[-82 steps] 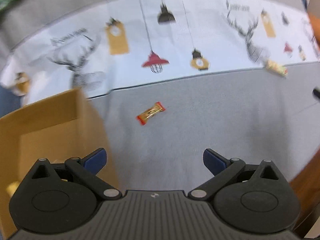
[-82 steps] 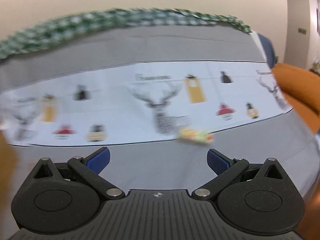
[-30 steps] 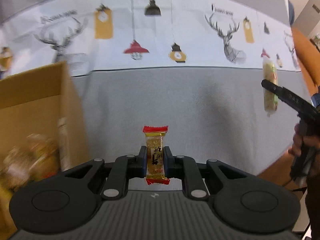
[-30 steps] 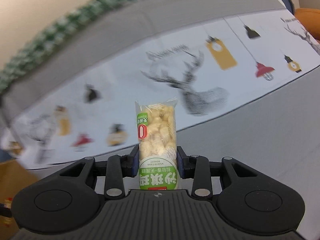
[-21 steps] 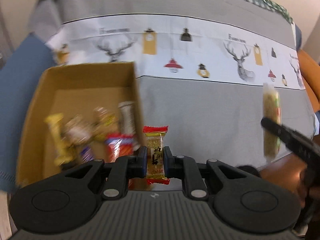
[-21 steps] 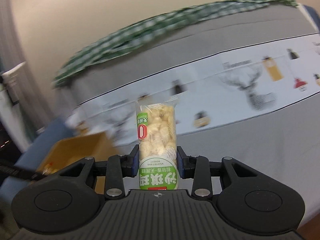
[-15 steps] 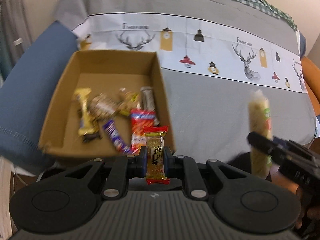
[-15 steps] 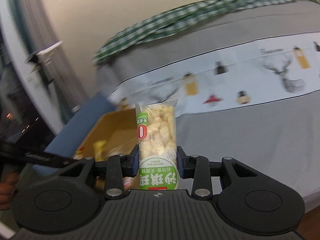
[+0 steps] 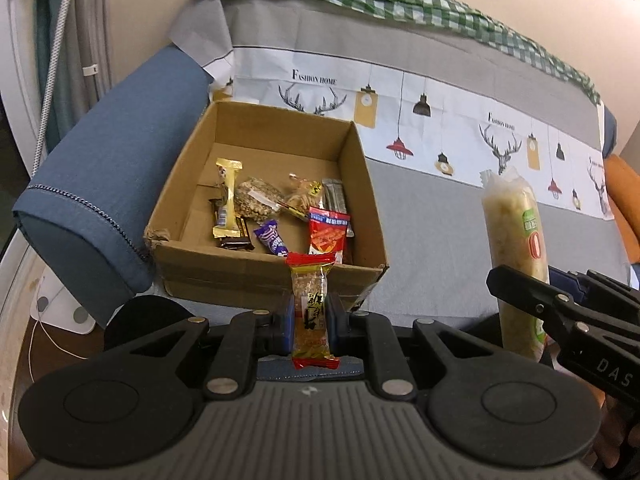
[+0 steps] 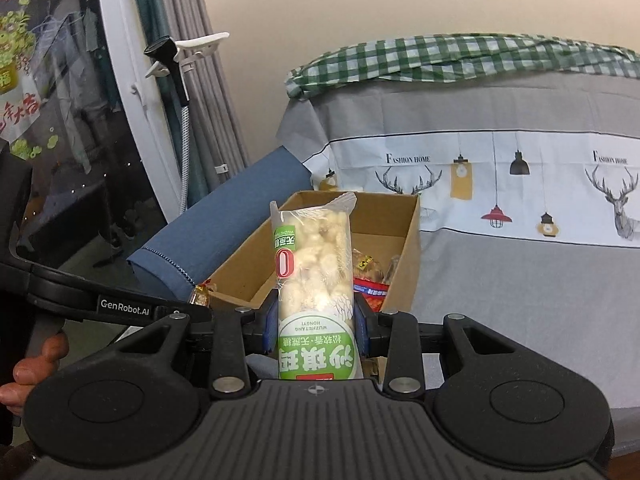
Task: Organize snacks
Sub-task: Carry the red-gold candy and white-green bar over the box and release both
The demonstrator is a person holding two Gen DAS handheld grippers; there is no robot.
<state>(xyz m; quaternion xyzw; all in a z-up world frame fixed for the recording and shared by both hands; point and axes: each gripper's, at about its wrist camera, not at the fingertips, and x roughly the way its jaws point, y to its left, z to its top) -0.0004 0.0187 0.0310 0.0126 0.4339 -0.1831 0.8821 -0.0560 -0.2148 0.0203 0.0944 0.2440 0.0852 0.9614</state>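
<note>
Only the left wrist view looks down into the cardboard box ahead of the left claw, with crinkly wrapped bars and packets scattered inside. That claw is clenched on a slim red-ended snack bar. The right claw grips a tall puffed-snack packet upright, the box beyond it.

Lower part of the cardboard box hidden behind the puffed snack pack at centre of the right wrist view. Right gripper cut off by the right edge of the left wrist view. Wrapper print inside the box too small to read.
</note>
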